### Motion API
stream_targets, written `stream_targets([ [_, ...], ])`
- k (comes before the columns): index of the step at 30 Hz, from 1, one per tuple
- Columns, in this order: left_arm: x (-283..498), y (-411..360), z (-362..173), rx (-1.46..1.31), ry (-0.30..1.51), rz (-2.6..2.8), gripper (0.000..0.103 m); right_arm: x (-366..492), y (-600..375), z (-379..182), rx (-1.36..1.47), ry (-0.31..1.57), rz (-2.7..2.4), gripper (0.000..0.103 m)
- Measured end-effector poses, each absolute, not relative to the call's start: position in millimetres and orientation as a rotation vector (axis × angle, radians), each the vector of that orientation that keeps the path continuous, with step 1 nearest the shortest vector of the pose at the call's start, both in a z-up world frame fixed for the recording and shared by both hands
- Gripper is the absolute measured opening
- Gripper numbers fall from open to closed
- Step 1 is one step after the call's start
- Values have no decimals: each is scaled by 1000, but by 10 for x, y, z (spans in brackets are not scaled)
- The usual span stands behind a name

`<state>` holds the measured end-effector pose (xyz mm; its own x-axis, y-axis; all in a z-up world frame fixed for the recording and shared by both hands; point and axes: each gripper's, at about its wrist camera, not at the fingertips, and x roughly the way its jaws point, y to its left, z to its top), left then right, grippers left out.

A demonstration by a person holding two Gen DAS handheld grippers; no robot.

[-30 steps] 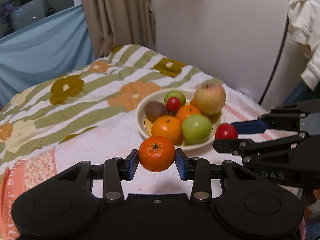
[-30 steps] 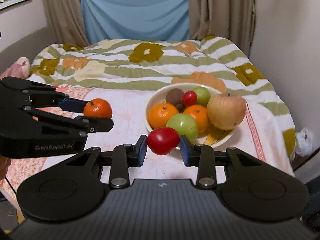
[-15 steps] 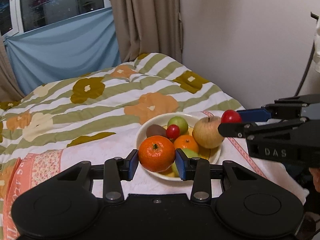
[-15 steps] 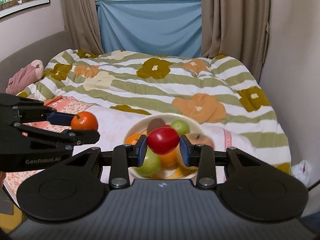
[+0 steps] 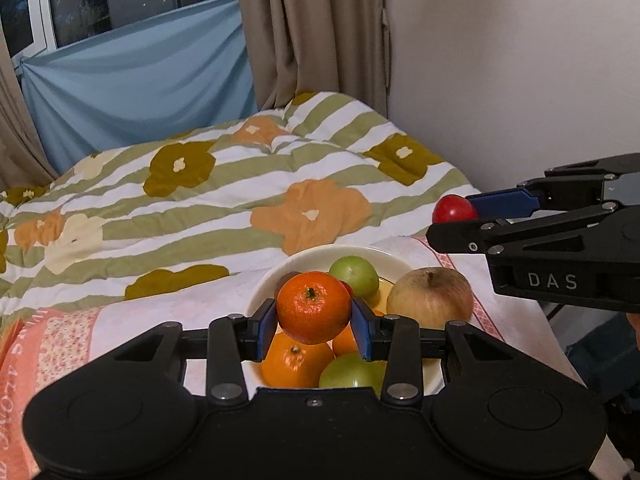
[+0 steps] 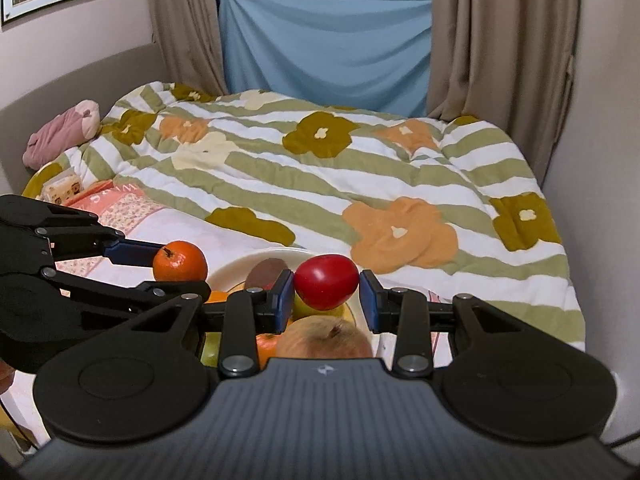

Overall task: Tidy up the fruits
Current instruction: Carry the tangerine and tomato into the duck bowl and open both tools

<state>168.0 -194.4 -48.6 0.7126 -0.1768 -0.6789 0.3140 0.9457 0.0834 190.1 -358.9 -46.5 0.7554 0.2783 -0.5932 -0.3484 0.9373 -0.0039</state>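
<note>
1. Above a cream bowl of fruit on a bed, the left gripper is clamped on an orange mandarin, its blue pads pressing the fruit's two sides, stem facing the camera.
2. At three o'clock from the mandarin in the left wrist view, the right gripper pinches a red fruit at its tips; a "DAS" label shows on its black body.
3. In the right wrist view the red fruit sits at the centre, closed in the right gripper. The left pad touches it; on the right, contact cannot be told.
4. At nine o'clock from it, the left gripper carries the mandarin.
5. In the bowl lie a large yellowish apple at the three o'clock rim, a green fruit at twelve o'clock, another green fruit and an orange at six o'clock, partly hidden by the gripper.
6. The bowl rests on a pale pink floral cloth; a green-striped quilt with orange and olive flowers spreads away at twelve o'clock.
7. Blue fabric hangs below the window between beige curtains.
</note>
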Motion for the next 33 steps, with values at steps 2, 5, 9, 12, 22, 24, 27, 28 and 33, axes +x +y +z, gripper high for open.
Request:
stream_targets([
  [2, 1772, -1991, -568, 204, 749, -262, 43, 2046, -3625, -533, -120, 640, 357, 50],
  [5, 1887, -2033, -707, 198, 786, -248, 43, 2256, -3679, -661, -118, 669, 375, 50],
  [9, 1998, -2073, -874, 195, 827, -232, 44, 2443, -3711, -813, -117, 696, 392, 50],
  [12, 2042, -2096, -928, 197, 841, -221, 44, 2511, -3727, -888, -102, 711, 397, 50],
  [22, 2045, -2134, -867, 202, 824, -213, 82, 2590, -3746, -978, -92, 742, 411, 50],
  [24, 2023, -2117, -843, 202, 824, -208, 82, 2615, -3753, -989, -94, 761, 411, 50],
  [27, 1992, -2064, -797, 176, 821, -195, 82, 2652, -3744, -1011, -103, 783, 413, 50],
  [28, 1986, -2049, -780, 167, 817, -191, 82, 2663, -3731, -1018, -103, 789, 413, 50],
  [33, 1959, -1999, -709, 164, 805, -170, 82, 2749, -3714, -1077, -84, 827, 408, 50],
])
